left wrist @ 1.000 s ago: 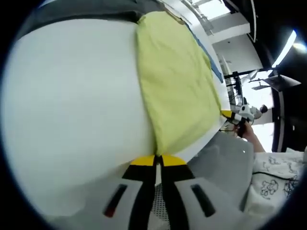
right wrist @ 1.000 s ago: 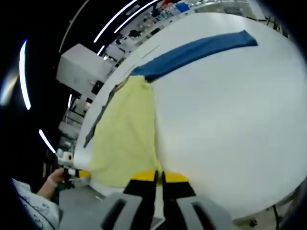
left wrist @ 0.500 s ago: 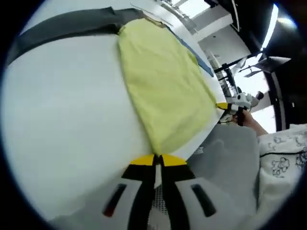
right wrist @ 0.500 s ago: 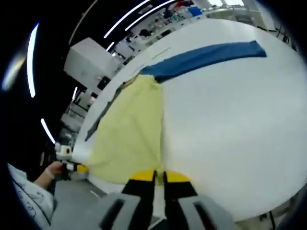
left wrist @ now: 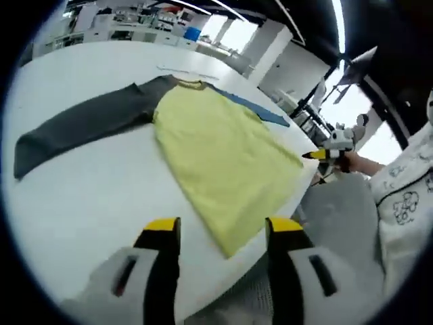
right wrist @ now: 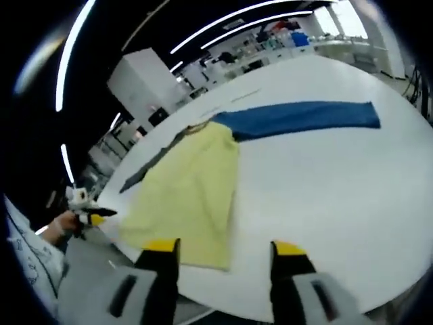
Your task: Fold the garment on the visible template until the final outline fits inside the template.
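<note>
A long-sleeved garment lies flat on the white table [left wrist: 81,196]: yellow body [left wrist: 216,156], dark grey sleeve [left wrist: 81,125], blue sleeve [left wrist: 260,112]. My left gripper [left wrist: 222,230] stands open just off one hem corner, with nothing between its fingers. In the right gripper view the yellow body [right wrist: 193,189] spreads toward me, the blue sleeve [right wrist: 298,118] reaches right and the grey sleeve [right wrist: 152,162] runs off left. My right gripper [right wrist: 224,249] is open by the other hem corner and holds nothing. Each gripper appears in the other's view, in a hand: right gripper [left wrist: 331,150], left gripper [right wrist: 84,215].
The table [right wrist: 338,203] ends right behind the hem, above grey floor [left wrist: 338,217]. A person's patterned sleeve [left wrist: 406,196] is at the right. Benches and shelves [right wrist: 270,47] line the far side, with a white cabinet [right wrist: 142,81].
Both grippers were shut on the garment's hem corners; now both are open and have let go. Both have drawn back and tilted, so more of the garment and both sleeves show.
</note>
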Action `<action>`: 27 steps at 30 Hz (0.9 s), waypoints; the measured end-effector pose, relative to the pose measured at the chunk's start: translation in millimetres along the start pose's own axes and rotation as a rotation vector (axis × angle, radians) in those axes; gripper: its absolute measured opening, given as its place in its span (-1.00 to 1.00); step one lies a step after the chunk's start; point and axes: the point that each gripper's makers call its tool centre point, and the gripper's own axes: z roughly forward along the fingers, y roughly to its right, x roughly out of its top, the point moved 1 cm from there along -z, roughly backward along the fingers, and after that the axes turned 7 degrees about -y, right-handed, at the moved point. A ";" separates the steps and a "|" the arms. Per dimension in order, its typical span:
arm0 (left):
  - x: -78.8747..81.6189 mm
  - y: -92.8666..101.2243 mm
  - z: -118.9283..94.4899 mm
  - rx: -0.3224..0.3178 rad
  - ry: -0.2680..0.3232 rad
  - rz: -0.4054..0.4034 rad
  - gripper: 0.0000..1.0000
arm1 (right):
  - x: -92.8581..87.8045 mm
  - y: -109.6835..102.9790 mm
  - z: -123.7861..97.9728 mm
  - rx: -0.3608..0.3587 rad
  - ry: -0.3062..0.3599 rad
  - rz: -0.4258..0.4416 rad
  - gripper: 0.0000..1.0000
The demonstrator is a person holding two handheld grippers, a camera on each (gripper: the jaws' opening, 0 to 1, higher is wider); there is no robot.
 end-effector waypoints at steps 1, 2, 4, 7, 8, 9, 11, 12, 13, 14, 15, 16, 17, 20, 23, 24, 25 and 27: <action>5.6 0.5 -0.8 0.004 0.028 0.013 0.19 | 2.1 -2.6 -0.3 0.001 0.005 -0.001 0.32; 9.9 -0.9 -2.6 0.021 0.055 0.029 0.29 | 6.8 -3.1 -0.3 -0.001 0.021 -0.014 0.38; 15.3 -2.5 -5.0 0.064 0.077 0.069 0.49 | 14.4 1.1 0.0 -0.025 0.041 -0.046 0.58; 23.6 -3.0 -6.0 0.099 0.127 0.097 0.85 | 25.6 7.3 0.0 -0.047 0.058 -0.078 0.99; 26.5 -1.3 -6.3 0.111 0.149 0.094 0.96 | 29.1 10.4 0.0 -0.061 0.062 -0.094 1.00; 29.0 -1.8 -7.6 0.118 0.170 0.090 0.96 | 32.0 14.3 -0.5 -0.074 0.048 -0.110 1.00; 32.6 -2.4 -8.7 0.124 0.199 0.076 0.98 | 38.4 24.0 -1.9 -0.099 0.041 -0.124 1.00; 35.5 -1.8 -9.2 0.123 0.222 0.077 0.98 | 45.4 29.0 -3.4 -0.108 0.052 -0.132 1.00; 36.9 -1.1 -9.4 0.123 0.231 0.082 0.98 | 50.0 33.2 -4.7 -0.117 0.058 -0.133 1.00; 36.6 0.9 -10.0 0.129 0.234 0.089 0.98 | 56.3 39.0 -6.7 -0.136 0.062 -0.122 1.00; 36.9 1.1 -9.6 0.137 0.234 0.093 0.98 | 60.7 39.6 -8.8 -0.141 0.073 -0.118 1.00; 37.3 1.8 -9.6 0.144 0.235 0.098 0.98 | 65.9 42.5 -9.9 -0.144 0.086 -0.114 1.00; 38.8 1.9 -9.2 0.155 0.237 0.104 0.98 | 71.7 48.6 -12.2 -0.154 0.090 -0.104 1.00; 41.8 1.5 -9.2 0.163 0.245 0.098 0.98 | 81.0 61.4 -13.8 -0.161 0.087 -0.096 1.00; 42.9 -1.1 -8.5 0.178 0.235 0.111 0.96 | 87.9 86.2 -18.5 -0.224 0.064 -0.126 1.00; 45.0 -0.6 -9.2 0.184 0.245 0.118 0.96 | 91.6 91.1 -20.4 -0.236 0.068 -0.123 1.00; 48.0 -0.5 -9.9 0.188 0.260 0.111 0.96 | 99.2 100.2 -23.8 -0.256 0.084 -0.122 1.00; 51.9 0.4 -11.1 0.193 0.283 0.097 0.90 | 108.0 115.4 -26.5 -0.283 0.099 -0.119 0.97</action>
